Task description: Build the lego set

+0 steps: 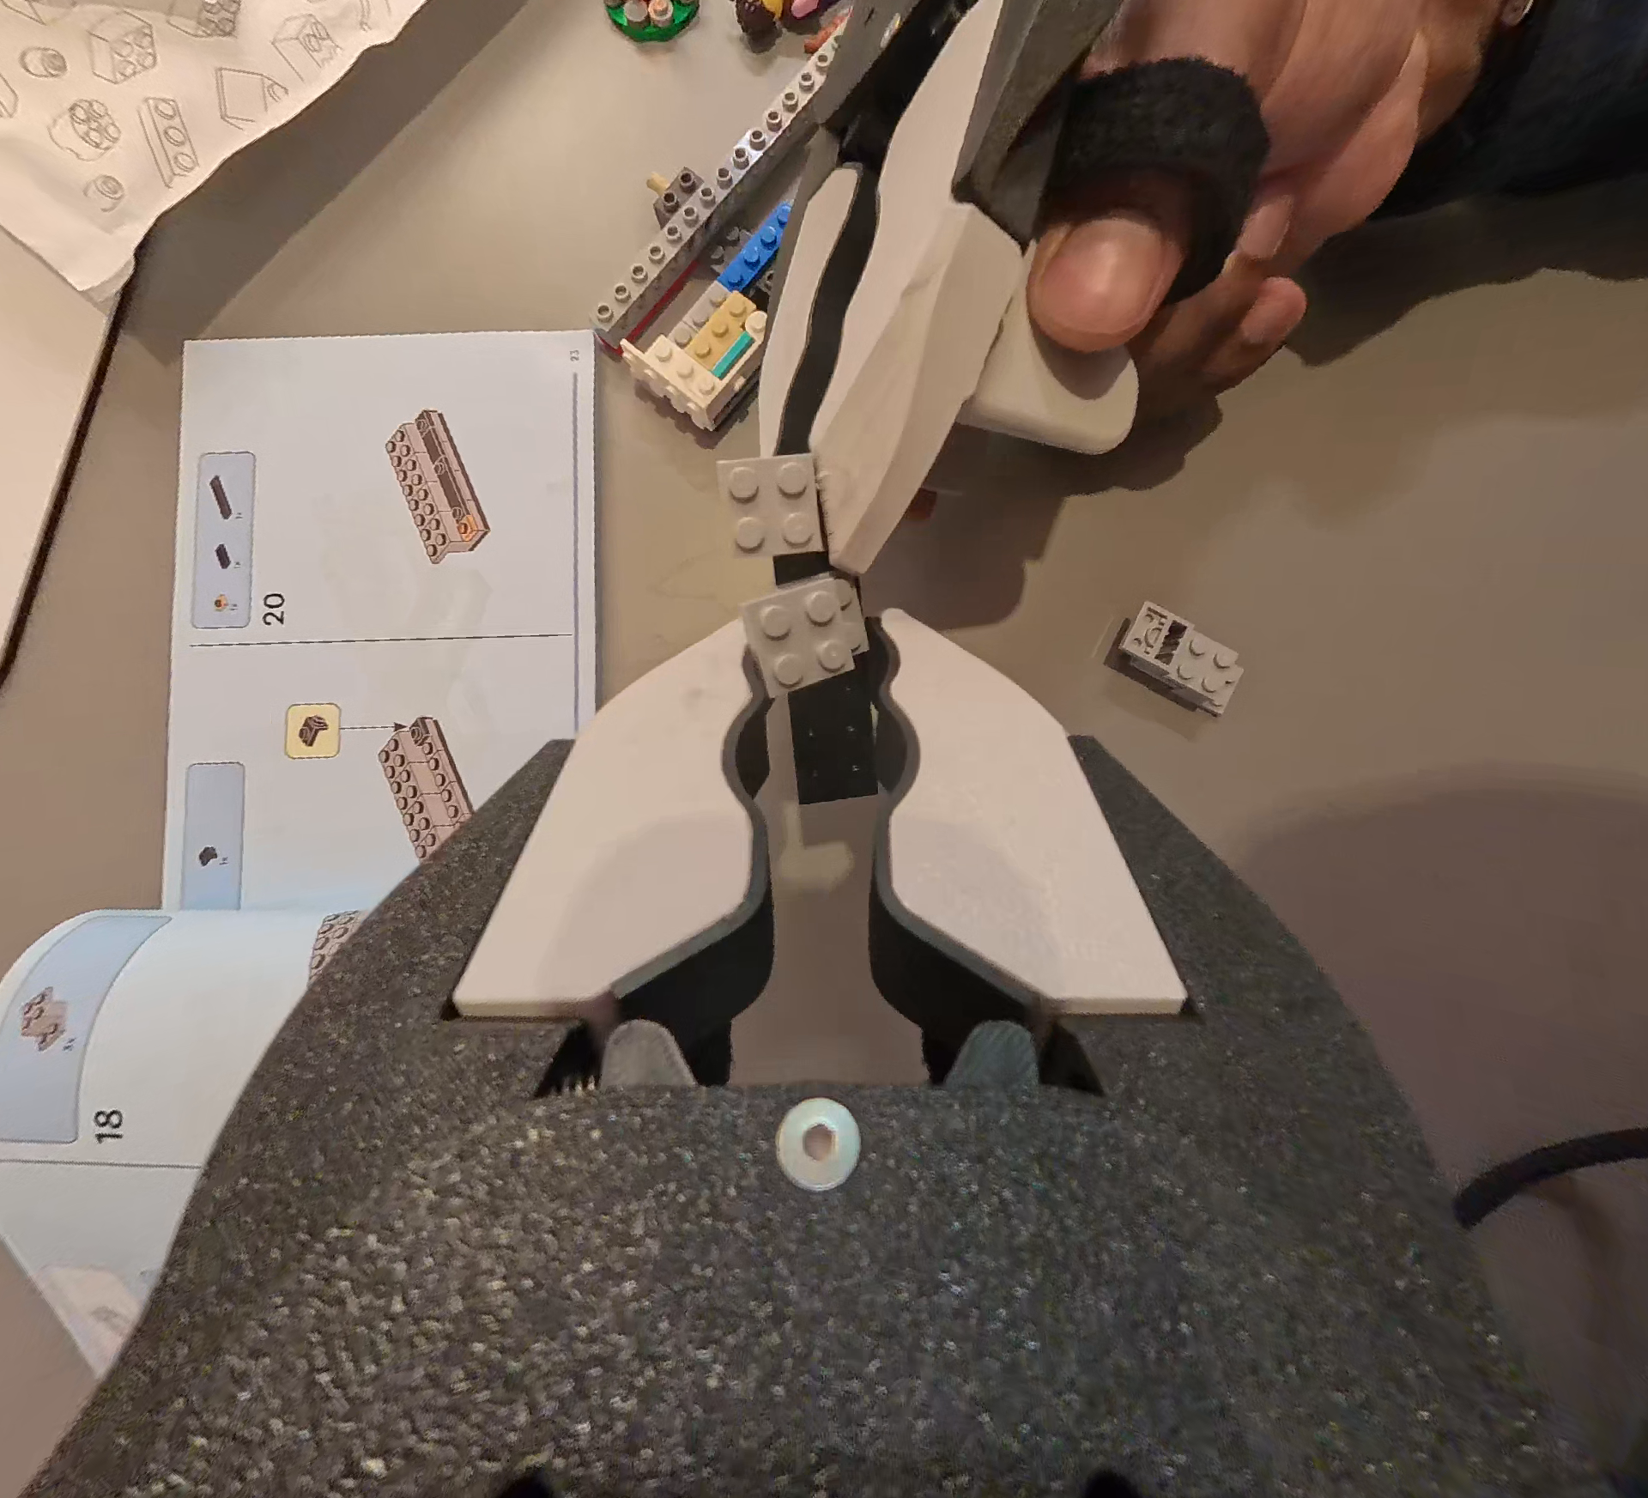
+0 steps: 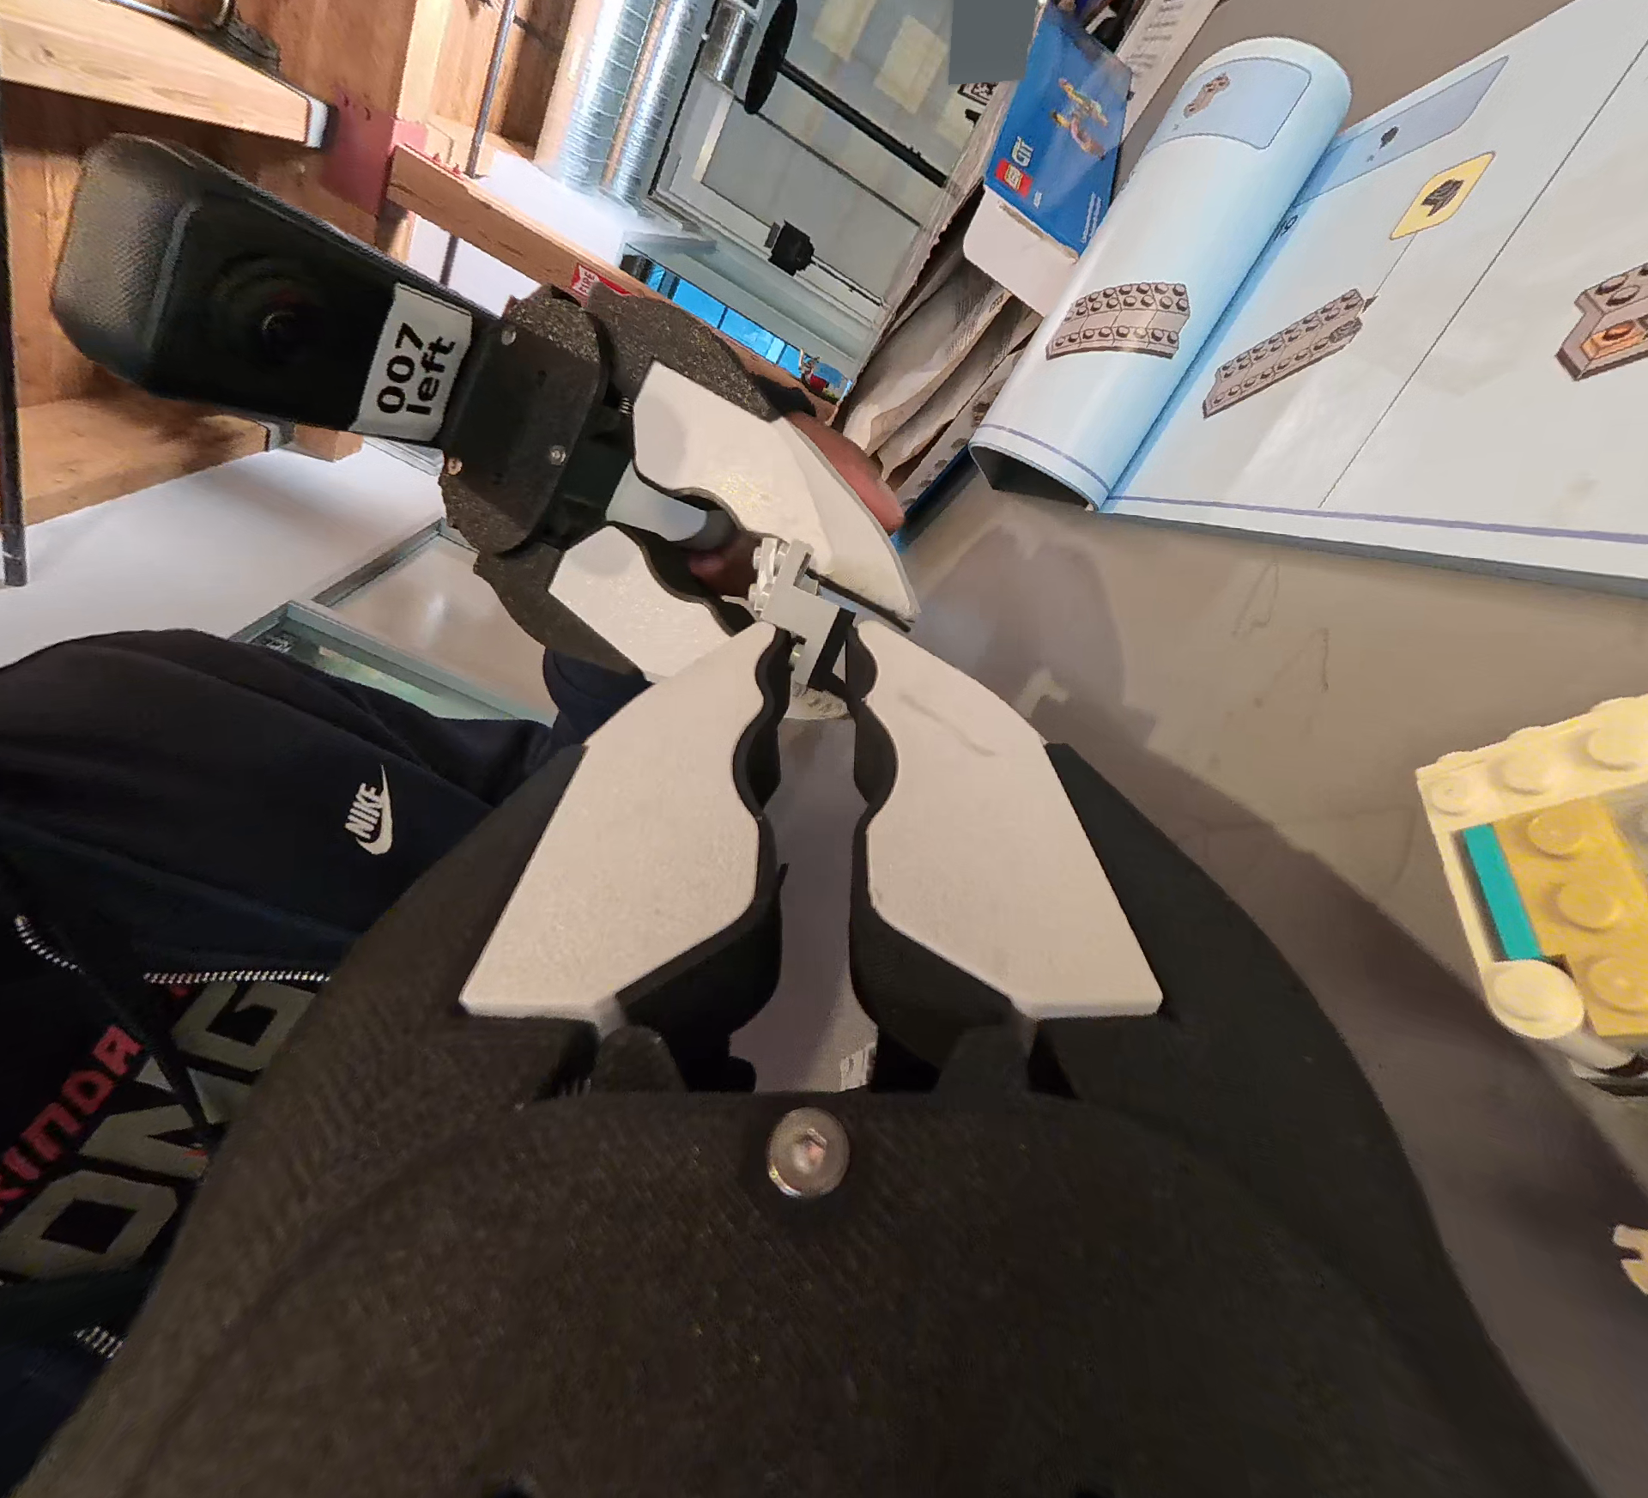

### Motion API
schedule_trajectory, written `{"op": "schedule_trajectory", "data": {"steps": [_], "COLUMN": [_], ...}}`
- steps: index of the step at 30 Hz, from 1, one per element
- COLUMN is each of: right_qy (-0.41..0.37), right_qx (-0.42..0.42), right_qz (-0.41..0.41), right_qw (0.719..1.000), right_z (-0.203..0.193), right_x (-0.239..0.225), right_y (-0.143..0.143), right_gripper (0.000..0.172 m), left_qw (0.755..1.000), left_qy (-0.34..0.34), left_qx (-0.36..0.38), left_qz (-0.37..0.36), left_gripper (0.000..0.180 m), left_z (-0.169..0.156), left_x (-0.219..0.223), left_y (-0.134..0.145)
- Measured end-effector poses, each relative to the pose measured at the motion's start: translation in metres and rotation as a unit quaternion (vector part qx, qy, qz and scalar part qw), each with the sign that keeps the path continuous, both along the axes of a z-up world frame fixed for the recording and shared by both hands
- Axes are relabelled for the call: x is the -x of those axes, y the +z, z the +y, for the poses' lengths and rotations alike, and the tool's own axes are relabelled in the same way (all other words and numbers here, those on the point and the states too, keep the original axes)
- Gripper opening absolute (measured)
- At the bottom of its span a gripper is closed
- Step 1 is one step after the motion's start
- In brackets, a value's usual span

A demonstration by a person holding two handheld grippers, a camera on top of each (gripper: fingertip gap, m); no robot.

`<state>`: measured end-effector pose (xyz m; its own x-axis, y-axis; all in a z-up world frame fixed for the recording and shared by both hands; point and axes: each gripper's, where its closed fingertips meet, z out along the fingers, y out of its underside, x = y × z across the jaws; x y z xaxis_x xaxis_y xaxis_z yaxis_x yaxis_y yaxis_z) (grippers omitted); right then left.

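Bricks: two small grey plates (image 1: 774,503) (image 1: 801,642) sit on a black strip (image 1: 834,751) held in the air between both tongs. The left tongs (image 1: 816,657) are closed on the strip near the lower plate; the right tongs (image 1: 807,510) grip by the upper plate. A half-built model (image 1: 691,349), booklet (image 1: 383,528) and a loose grey brick (image 1: 1175,657) lie on the bench (image 1: 1338,831).

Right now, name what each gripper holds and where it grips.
Left gripper: black plate's near end, by its edges. Right gripper: the same plate's far end, beside the grey studded plate.
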<state>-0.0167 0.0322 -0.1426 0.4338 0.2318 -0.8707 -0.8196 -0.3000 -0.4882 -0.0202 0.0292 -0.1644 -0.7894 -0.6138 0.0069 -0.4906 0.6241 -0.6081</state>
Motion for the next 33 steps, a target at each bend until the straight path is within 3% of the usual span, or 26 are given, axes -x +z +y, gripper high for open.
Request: {"op": "schedule_trajectory", "data": {"steps": [12,15,21,29,33], "right_qy": [0.009,0.008,-0.003,-0.024,-0.033], "right_qx": [-0.042,-0.034,-0.031,-0.074,-0.106], "right_qz": [0.045,0.04,0.058,0.091,0.053], "right_qw": [0.998,0.999,0.998,0.993,0.992], "right_z": [0.001,0.001,0.002,-0.003,-0.006], "right_x": [0.004,0.004,-0.002,-0.014,-0.015], "right_y": [0.014,0.012,0.007,0.015,0.024], "right_gripper": [0.02,0.024,0.015,0.015,0.016], "left_qw": [0.998,0.999,0.998,0.99,0.989], "left_qy": [-0.028,-0.028,-0.037,-0.07,-0.091], "left_qx": [-0.046,-0.036,-0.033,-0.089,-0.082], "left_qz": [-0.02,-0.005,0.038,0.079,0.081], "left_gripper": [0.017,0.017,0.017,0.017,0.017], "left_z": [0.005,0.005,0.005,0.004,0.001], "left_x": [0.0,0.001,-0.001,-0.011,-0.014], "left_y": [0.006,0.004,0.002,0.01,0.017]}}
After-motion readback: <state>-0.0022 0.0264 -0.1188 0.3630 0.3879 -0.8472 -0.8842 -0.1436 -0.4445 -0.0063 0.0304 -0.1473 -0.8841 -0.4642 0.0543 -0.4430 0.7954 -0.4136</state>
